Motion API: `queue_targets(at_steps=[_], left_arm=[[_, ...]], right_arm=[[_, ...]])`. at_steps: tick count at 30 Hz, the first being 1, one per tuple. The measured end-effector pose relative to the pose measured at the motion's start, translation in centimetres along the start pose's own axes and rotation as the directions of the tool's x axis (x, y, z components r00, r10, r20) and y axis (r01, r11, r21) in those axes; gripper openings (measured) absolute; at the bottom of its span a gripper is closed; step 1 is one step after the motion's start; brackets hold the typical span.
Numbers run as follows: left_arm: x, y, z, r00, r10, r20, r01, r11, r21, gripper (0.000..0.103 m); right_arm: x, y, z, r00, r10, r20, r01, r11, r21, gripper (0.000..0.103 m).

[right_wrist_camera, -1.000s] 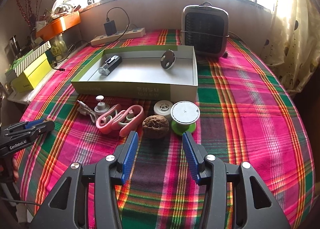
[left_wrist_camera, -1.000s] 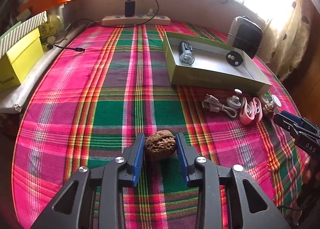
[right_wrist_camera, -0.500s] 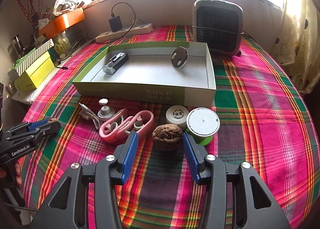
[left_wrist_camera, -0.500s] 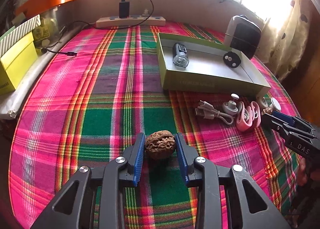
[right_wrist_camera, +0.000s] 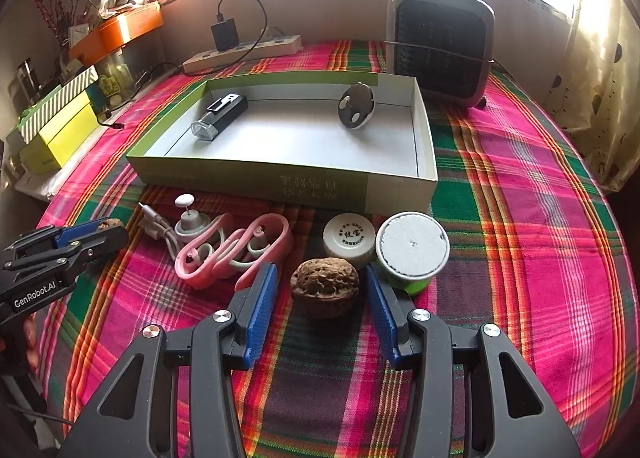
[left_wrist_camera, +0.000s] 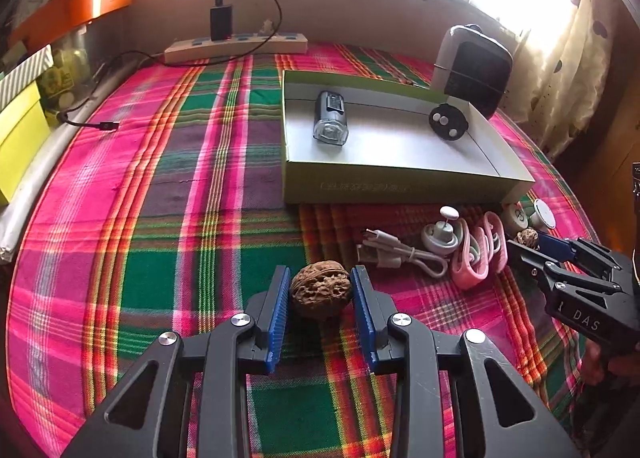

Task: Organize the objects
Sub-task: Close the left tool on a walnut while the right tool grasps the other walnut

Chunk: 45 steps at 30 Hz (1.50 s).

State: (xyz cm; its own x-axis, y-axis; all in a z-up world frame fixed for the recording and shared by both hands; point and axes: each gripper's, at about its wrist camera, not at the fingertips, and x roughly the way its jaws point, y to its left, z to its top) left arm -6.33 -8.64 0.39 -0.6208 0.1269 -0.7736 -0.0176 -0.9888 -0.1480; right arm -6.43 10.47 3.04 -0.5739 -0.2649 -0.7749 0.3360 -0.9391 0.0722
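Left wrist view: the left tool grips a walnut, both blue pads pressed against its sides, above the plaid-covered desk. The green tray stands beyond it, holding a small flashlight and a round black item. In front of the tray lie a white cable and a pink strap.

Right wrist view: the right tool straddles a second walnut resting on the desk just in front of the tray. Its jaws have just been closing, yet gaps remain on both sides; nothing is gripped. A white cap and a green-rimmed spool sit between this walnut and the tray.
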Motion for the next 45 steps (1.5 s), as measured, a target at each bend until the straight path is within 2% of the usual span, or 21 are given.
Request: queue_targets(at_steps=[9, 11, 45], left_arm=[[0.23, -0.48, 0.19, 1.000, 0.006, 0.005, -0.006, 1.000, 0.012, 0.029], [0.28, -0.52, 0.20, 1.000, 0.010, 0.008, -0.010, 1.000, 0.016, 0.029], [0.36, -0.81, 0.00, 1.000, 0.028, 0.012, -0.029, 0.999, 0.029, 0.029]], right_arm=[[0.15, 0.06, 0.25, 1.000, -0.021, -0.001, 0.021, 1.000, -0.001, 0.038], [0.13, 0.03, 0.28, 1.000, -0.026, -0.001, 0.026, 1.000, 0.000, 0.033], [-0.01, 0.01, 0.32, 1.000, -0.029, -0.001, 0.029, 1.000, -0.001, 0.033]])
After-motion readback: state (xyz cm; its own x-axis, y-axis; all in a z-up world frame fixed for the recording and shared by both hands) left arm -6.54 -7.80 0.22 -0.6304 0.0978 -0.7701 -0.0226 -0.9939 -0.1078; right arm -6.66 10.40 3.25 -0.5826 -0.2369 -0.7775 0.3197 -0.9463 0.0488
